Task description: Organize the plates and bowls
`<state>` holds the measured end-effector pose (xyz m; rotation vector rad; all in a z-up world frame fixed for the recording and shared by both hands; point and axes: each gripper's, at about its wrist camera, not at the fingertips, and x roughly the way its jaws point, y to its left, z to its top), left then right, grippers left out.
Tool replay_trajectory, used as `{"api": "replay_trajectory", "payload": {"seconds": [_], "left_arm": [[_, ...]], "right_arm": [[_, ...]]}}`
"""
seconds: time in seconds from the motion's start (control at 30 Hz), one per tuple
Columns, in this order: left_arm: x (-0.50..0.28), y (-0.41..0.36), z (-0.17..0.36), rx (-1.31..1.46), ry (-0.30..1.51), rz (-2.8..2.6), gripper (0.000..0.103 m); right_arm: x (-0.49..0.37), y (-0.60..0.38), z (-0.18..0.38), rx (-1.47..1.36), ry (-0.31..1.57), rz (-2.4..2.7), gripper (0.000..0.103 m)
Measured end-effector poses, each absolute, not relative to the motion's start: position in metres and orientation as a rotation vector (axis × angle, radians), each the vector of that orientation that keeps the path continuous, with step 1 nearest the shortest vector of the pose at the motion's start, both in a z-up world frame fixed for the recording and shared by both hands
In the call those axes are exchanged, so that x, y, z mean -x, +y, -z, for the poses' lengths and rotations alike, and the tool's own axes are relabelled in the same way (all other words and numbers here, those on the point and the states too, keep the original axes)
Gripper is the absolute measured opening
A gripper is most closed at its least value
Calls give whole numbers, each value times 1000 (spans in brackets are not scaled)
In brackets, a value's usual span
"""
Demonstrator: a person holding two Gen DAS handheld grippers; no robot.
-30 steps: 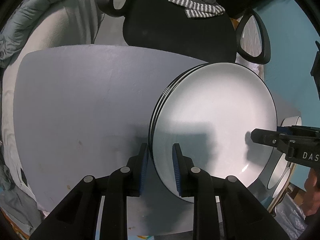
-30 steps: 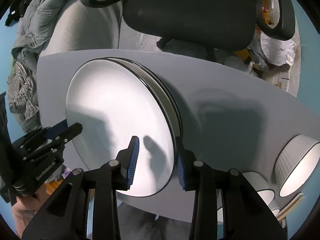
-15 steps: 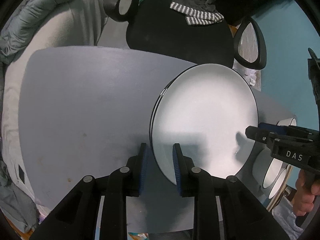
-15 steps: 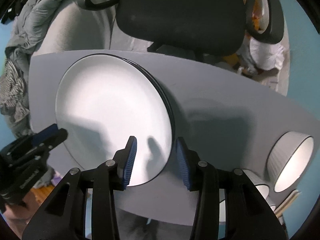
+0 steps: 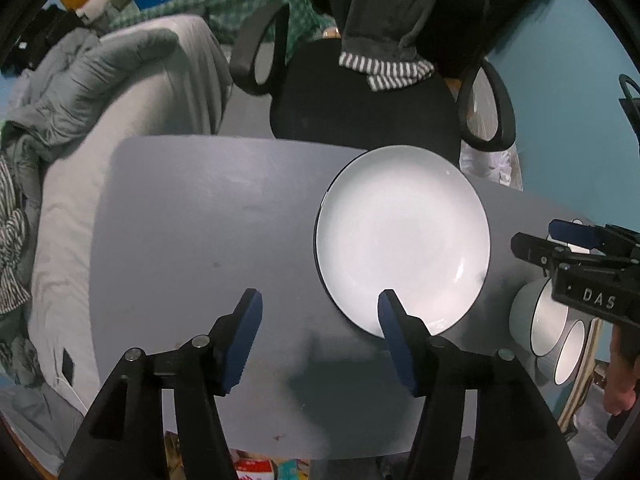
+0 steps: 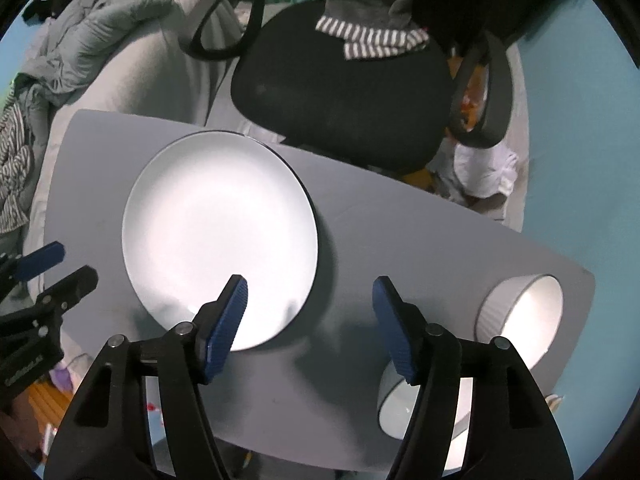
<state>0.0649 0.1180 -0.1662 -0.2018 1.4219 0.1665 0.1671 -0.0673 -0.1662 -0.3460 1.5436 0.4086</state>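
A stack of white plates with black rims (image 5: 402,236) lies flat on the grey table (image 5: 192,220); it also shows in the right wrist view (image 6: 218,236). My left gripper (image 5: 320,336) is open and empty above the table, just left of the stack's near edge. My right gripper (image 6: 310,322) is open and empty above the stack's near right edge. White bowls with dark rims (image 5: 548,320) stand at the table's right end; in the right wrist view one ribbed bowl (image 6: 520,312) lies tilted and another bowl (image 6: 396,408) sits behind my right finger.
A black office chair (image 6: 344,92) with a striped cloth stands behind the table. A grey sofa with a jacket (image 5: 120,92) is at the back left. Each gripper shows in the other's view: the right one (image 5: 580,264), the left one (image 6: 36,292). Blue wall on the right.
Both grippers let go of the plate stack, opened wide and pulled up and back. The stack, which was held tilted at its edges, now lies flat on the table.
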Motion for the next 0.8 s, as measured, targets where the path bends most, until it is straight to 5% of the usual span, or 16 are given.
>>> {"api": "replay_trajectory", "payload": {"seconds": [0.33,0.8], "left_arm": [[-38,104,121,79,1320,-163,77],[-14,74,63,89,1222,-17,81]], "right_arm": [[-143,-80,104,289,1356,-363,72],[-103,-115,40,210,1220,-275,73]]}}
